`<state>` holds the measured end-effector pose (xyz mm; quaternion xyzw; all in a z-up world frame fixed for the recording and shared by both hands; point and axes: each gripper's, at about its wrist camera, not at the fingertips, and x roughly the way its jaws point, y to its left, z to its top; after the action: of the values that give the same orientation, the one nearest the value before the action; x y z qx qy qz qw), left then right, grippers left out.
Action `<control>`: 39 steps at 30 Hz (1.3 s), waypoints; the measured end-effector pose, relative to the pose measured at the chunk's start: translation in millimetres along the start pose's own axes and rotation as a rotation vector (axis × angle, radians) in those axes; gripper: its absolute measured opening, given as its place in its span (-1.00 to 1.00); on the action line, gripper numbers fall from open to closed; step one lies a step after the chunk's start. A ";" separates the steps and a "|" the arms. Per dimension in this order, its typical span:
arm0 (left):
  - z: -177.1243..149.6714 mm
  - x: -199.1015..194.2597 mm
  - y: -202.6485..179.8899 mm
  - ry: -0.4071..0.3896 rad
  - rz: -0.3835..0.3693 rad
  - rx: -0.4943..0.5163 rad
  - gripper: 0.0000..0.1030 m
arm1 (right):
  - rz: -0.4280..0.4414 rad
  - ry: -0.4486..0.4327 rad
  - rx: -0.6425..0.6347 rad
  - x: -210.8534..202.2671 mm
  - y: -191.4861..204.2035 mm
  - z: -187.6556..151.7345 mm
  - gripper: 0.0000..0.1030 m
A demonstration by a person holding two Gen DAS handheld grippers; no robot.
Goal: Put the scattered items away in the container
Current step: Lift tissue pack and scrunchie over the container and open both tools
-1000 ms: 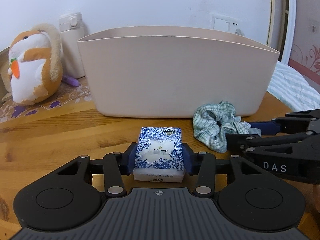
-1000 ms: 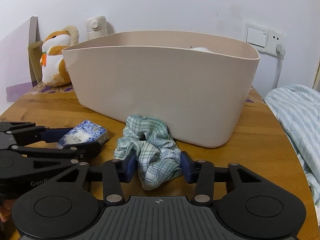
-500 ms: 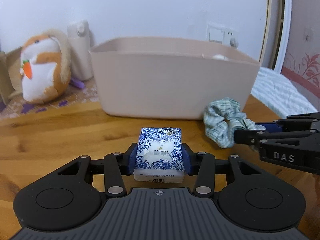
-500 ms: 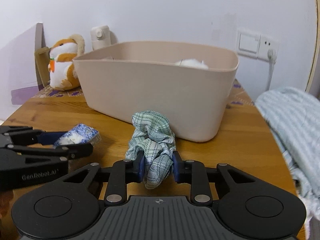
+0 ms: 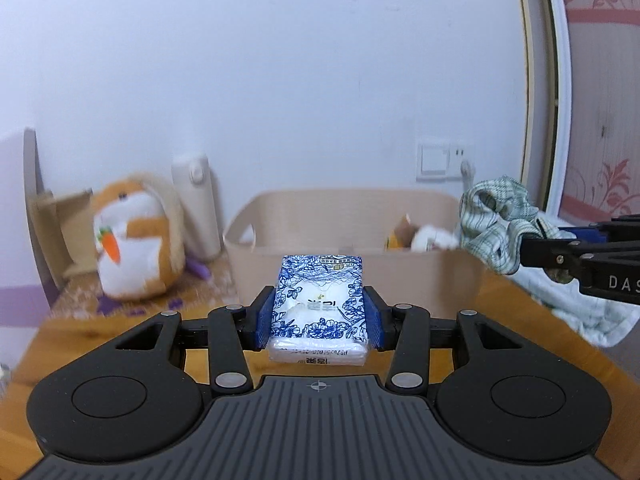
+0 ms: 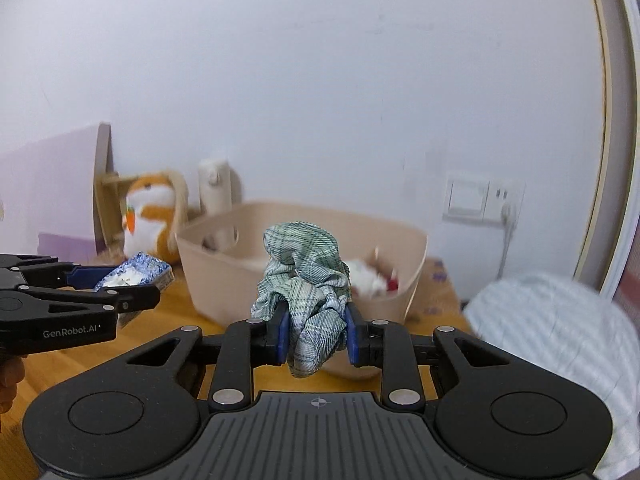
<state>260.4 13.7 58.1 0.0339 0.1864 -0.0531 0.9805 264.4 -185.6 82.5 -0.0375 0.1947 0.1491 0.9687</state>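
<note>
My left gripper [image 5: 318, 320] is shut on a blue-and-white tissue pack [image 5: 320, 304] and holds it in the air in front of the beige container [image 5: 280, 216]. My right gripper [image 6: 316, 334] is shut on a green checked cloth [image 6: 306, 280], also raised in front of the container [image 6: 404, 248]. The cloth shows at the right of the left wrist view [image 5: 496, 228], and the tissue pack at the left of the right wrist view [image 6: 134, 274]. Small items lie inside the container [image 6: 366, 280].
A plush hamster with a carrot [image 5: 132, 240] and a white flask [image 5: 196, 208] stand left of the container on the wooden table [image 5: 120, 324]. A striped blanket [image 6: 552, 328] lies at the right. A wall socket [image 6: 476, 200] is behind.
Both grippers have lifted from the table with their items, and the right gripper closed on the cloth. The container now appears lower and farther, with its inside in view.
</note>
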 end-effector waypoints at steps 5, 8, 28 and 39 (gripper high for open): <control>22.8 -0.4 -4.1 -0.064 0.036 0.000 -0.10 | -0.025 -0.061 -0.009 -6.5 -3.2 24.3 -0.52; 36.2 6.4 -8.8 -0.093 0.048 -0.001 -0.10 | -0.043 -0.076 -0.013 -0.9 -4.1 36.2 -0.52; 72.3 137.5 -1.5 0.043 0.135 -0.070 -0.10 | -0.133 -0.002 -0.036 107.2 -2.5 74.3 -0.52; 59.8 178.1 15.3 0.167 0.151 -0.092 -0.09 | -0.133 0.102 -0.042 149.7 1.5 58.4 -0.50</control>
<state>448.6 7.5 48.6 0.0070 0.2666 0.0327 0.9632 417.0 -135.5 78.1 -0.0781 0.2377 0.0864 0.9643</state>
